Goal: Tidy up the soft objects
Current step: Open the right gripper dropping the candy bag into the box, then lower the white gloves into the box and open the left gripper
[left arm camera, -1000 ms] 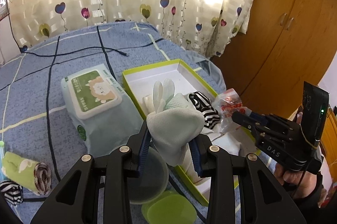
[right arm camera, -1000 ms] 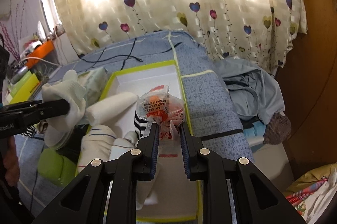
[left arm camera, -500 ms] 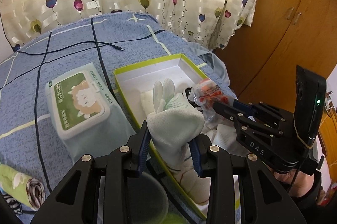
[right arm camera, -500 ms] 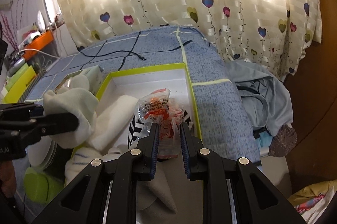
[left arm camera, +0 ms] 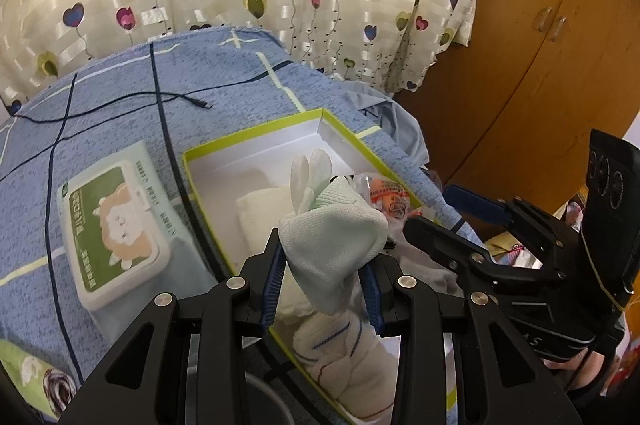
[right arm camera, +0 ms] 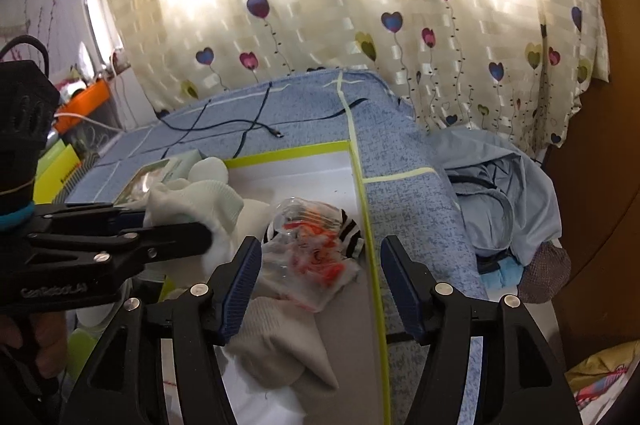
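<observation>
Blue bedspread (left arm camera: 120,113) carries green-rimmed box (left arm camera: 256,141). Wet-wipes pack (left arm camera: 116,225) just left of box. Inside box: white socks (left arm camera: 340,357) at near end, clear orange-printed packet (right arm camera: 316,249) lying against right wall on striped sock (right arm camera: 350,229). Right gripper (right arm camera: 320,283) over box, jaws apart around packet, not touching. Left gripper (left arm camera: 322,267) clamped on pale green sock (left arm camera: 332,237), held above box's near-left part.
</observation>
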### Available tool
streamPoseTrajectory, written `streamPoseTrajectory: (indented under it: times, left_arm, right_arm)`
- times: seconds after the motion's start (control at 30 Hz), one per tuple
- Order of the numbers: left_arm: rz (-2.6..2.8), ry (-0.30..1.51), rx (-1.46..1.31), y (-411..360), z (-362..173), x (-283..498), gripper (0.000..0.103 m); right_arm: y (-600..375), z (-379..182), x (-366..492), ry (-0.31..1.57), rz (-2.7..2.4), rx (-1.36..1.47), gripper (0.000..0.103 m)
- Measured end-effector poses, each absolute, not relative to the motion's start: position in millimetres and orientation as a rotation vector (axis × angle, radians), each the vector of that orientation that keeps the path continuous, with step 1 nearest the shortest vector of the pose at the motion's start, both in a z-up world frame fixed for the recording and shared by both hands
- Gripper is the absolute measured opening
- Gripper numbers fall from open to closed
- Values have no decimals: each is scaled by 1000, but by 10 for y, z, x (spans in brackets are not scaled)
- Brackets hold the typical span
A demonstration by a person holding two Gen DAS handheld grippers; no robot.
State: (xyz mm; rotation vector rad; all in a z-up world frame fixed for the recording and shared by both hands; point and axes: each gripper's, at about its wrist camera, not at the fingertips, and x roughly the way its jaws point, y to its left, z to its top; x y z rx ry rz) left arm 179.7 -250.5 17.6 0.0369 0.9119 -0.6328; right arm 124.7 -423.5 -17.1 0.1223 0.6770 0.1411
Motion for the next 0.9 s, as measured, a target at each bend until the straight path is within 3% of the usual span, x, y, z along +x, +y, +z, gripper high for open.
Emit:
streamPoseTrajectory:
  times: [0.3,0.9]
  left_arm:
    - [-654,896,51,-2539,189,1757,41]
    - [-681,814,44,-2483,302,1700,42]
  right_arm:
    - [-4309,-134,1131,655,117,145,62]
    - [-4245,-90,1076,644,129,138,62]
